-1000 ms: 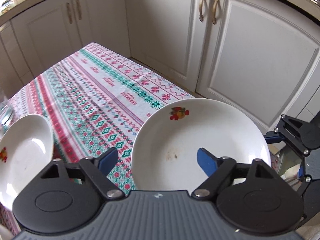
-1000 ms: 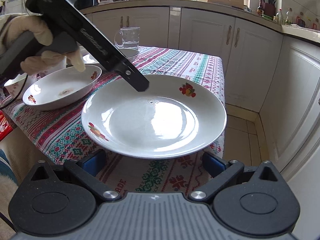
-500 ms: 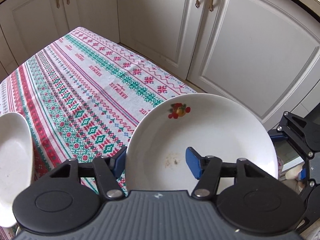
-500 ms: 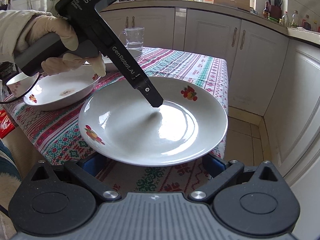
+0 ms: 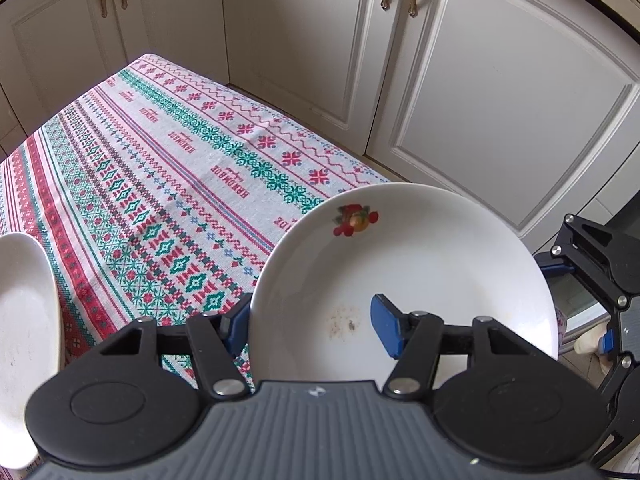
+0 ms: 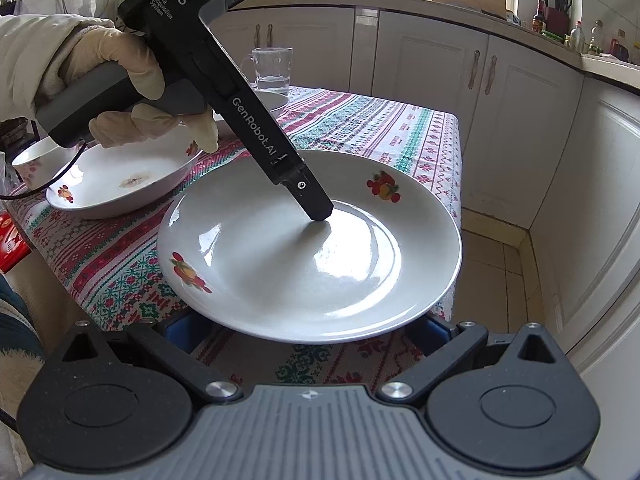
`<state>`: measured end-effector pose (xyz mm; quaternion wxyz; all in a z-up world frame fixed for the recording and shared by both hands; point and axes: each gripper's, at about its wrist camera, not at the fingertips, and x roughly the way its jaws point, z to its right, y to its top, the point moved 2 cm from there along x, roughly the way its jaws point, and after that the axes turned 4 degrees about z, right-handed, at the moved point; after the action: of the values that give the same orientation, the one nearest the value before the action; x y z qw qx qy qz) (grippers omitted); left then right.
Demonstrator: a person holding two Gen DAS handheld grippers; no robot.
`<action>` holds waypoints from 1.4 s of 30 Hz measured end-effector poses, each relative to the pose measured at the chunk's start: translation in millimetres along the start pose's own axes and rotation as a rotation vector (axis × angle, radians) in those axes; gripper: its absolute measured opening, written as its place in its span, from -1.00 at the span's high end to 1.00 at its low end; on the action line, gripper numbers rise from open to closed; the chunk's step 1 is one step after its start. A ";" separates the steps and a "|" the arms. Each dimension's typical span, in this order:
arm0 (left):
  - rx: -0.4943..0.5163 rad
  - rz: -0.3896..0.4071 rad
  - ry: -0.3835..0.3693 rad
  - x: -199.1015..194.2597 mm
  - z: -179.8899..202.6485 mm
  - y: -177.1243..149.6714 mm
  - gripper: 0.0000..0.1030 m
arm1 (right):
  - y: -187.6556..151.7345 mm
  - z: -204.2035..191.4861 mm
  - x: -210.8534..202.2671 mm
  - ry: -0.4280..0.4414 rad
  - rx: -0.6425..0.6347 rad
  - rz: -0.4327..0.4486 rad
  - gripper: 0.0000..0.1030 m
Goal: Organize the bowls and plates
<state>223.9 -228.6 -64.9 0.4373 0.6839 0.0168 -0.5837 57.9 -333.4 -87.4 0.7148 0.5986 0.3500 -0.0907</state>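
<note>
The left gripper (image 5: pixel 312 324) is clamped on the plate's (image 5: pixel 420 264) near rim at the surface's (image 5: pixel 180 168) corner edge. The right gripper (image 6: pixel 300 332) waits spread wide beneath its overhanging rim, holding nothing.

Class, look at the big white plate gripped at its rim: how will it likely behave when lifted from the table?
The plate looks like glazed china, so probably stiff and breakable. Its shiny surface may be slippery in the left claw, which grips it at one rim only, so it may tilt. It overhangs the table edge, so a push could tip it off.
</note>
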 end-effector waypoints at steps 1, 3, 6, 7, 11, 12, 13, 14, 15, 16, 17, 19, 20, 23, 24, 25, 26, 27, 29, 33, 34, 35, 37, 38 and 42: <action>-0.003 0.004 -0.002 -1.5 -0.7 0.2 -0.18 | 0.4 -0.4 0.2 -0.001 -0.001 -0.005 -1.00; -0.005 0.015 -0.005 -5.5 -1.9 1.3 -0.18 | 1.3 -1.7 0.1 -0.007 -0.009 -0.009 -1.00; -0.006 0.028 0.002 -10.8 -4.6 4.5 -0.18 | 4.7 -2.5 0.4 -0.011 -0.020 -0.012 -1.00; -0.008 0.034 0.004 -12.3 -6.5 5.7 -0.18 | 6.8 -1.2 0.7 -0.007 -0.018 -0.011 -1.00; -0.022 0.054 0.016 -15.6 -15.7 11.5 -0.18 | 16.4 3.7 3.5 0.008 -0.019 -0.001 -1.00; -0.024 0.059 0.019 -16.0 -18.3 13.2 -0.18 | 18.7 4.6 5.3 0.010 -0.022 -0.001 -1.00; -0.024 0.065 0.021 -15.8 -20.8 14.9 -0.18 | 21.2 5.6 7.5 0.010 -0.026 -0.001 -1.00; -0.026 0.069 0.023 -15.4 -23.5 16.4 -0.18 | 23.5 6.6 10.0 0.009 -0.029 -0.003 -1.00; -0.030 0.073 0.026 -14.4 -26.4 17.9 -0.18 | 25.4 7.1 12.7 0.008 -0.032 -0.004 -1.00; -0.032 0.075 0.030 -13.4 -28.9 19.3 -0.18 | 27.3 8.4 15.6 0.008 -0.035 -0.005 -1.00; -0.034 0.077 0.033 -12.2 -31.1 20.5 -0.18 | 29.1 9.8 18.3 0.009 -0.035 -0.005 -1.00; -0.035 0.080 0.045 -9.1 -36.1 23.5 -0.18 | 31.3 12.8 23.9 0.015 -0.029 -0.010 -1.00; -0.037 0.083 0.048 -8.0 -38.4 24.9 -0.18 | 31.6 13.2 26.5 0.018 -0.025 -0.009 -1.00; -0.041 0.090 0.054 -5.3 -45.8 28.6 -0.18 | 35.5 17.6 33.5 0.024 -0.014 -0.012 -1.00; -0.040 0.092 0.055 -3.9 -47.7 29.5 -0.18 | 36.2 18.4 35.2 0.025 -0.012 -0.012 -1.00; -0.036 0.092 0.057 -2.4 -49.5 30.9 -0.18 | 36.8 19.5 37.2 0.025 -0.011 -0.014 -1.00; -0.038 0.095 0.060 -0.8 -51.4 31.9 -0.18 | 37.2 20.5 39.2 0.024 -0.011 -0.016 -1.00; -0.040 0.095 0.062 1.0 -53.2 33.1 -0.18 | 35.5 19.5 38.3 0.022 -0.010 -0.014 -1.00; -0.046 0.097 0.062 4.3 -56.5 34.1 -0.18 | 35.0 21.0 40.5 0.022 -0.003 -0.017 -1.00; -0.045 0.100 0.065 8.4 -59.8 36.0 -0.18 | 35.6 22.9 44.5 0.017 0.005 -0.023 -1.00; -0.044 0.101 0.066 9.5 -60.6 36.4 -0.18 | 35.4 23.0 44.9 0.015 0.007 -0.023 -1.00; -0.046 0.103 0.065 10.6 -61.8 36.9 -0.17 | 35.1 23.2 45.3 0.014 0.008 -0.025 -1.00; -0.053 0.104 0.063 12.8 -64.1 37.8 -0.18 | 35.1 23.2 46.6 0.011 0.014 -0.026 -1.00; -0.056 0.104 0.061 14.1 -65.0 37.7 -0.18 | 35.1 22.7 46.4 0.009 0.017 -0.028 -1.00; -0.063 0.099 0.060 18.2 -67.6 36.7 -0.17 | 33.8 21.1 45.1 0.001 0.018 -0.034 -1.00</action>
<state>302.3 -218.4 -62.8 0.4861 0.6870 0.0144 -0.5399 118.0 -330.7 -87.3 0.7075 0.5991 0.3597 -0.1056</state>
